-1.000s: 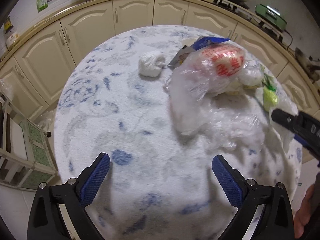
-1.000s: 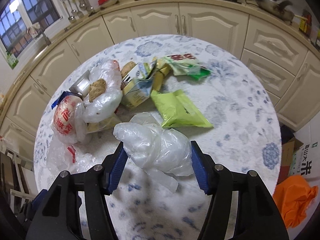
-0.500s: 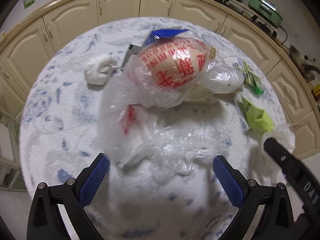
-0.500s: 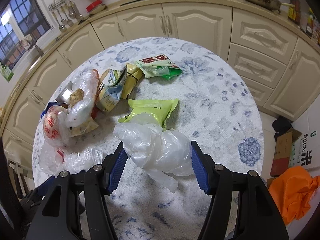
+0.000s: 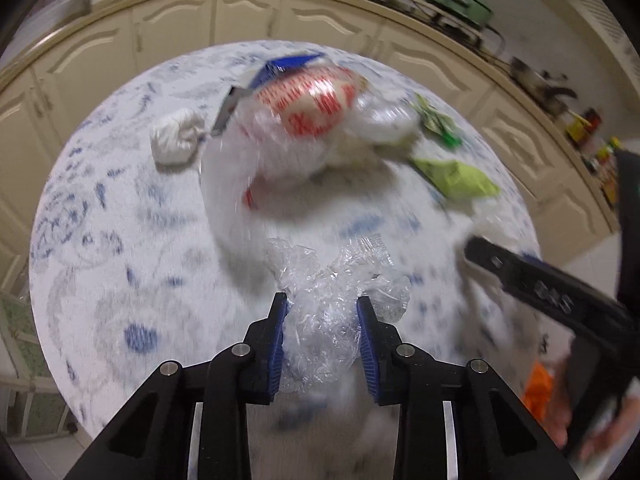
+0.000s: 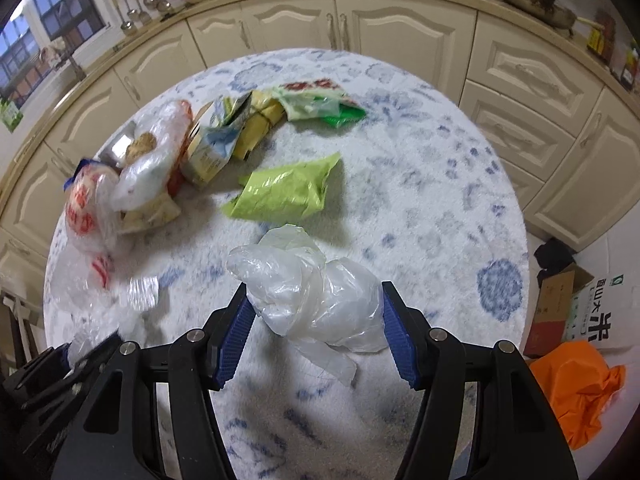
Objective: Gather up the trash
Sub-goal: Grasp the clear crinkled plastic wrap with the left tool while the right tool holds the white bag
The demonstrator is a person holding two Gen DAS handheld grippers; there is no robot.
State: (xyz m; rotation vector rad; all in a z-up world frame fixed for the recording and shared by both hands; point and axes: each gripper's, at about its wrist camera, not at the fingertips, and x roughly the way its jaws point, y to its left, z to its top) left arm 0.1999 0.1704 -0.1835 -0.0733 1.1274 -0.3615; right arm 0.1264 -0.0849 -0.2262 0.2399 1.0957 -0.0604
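My left gripper point(image 5: 322, 316) is shut on a crumpled clear plastic wrap point(image 5: 332, 300) near the table's front edge. My right gripper point(image 6: 316, 320) is shut on a balled white plastic bag point(image 6: 316, 288) above the table; it shows at the right of the left wrist view point(image 5: 532, 280). On the round white-and-blue table point(image 6: 440, 200) lie a lime green packet point(image 6: 286, 192), a red-printed plastic bag point(image 5: 312, 100), a white wad point(image 5: 176, 140), a green snack wrapper point(image 6: 320, 102) and a crushed carton point(image 6: 212, 144).
Cream kitchen cabinets point(image 6: 380, 24) curve behind the table. An orange bag point(image 6: 576, 384) and a cardboard box point(image 6: 560, 304) sit on the floor at the right. A shelf rack point(image 5: 16, 332) stands at the left.
My left gripper has closed on the clear plastic wrap, which was lying loose between its open fingers before. The right gripper still holds the white bag and has shifted slightly.
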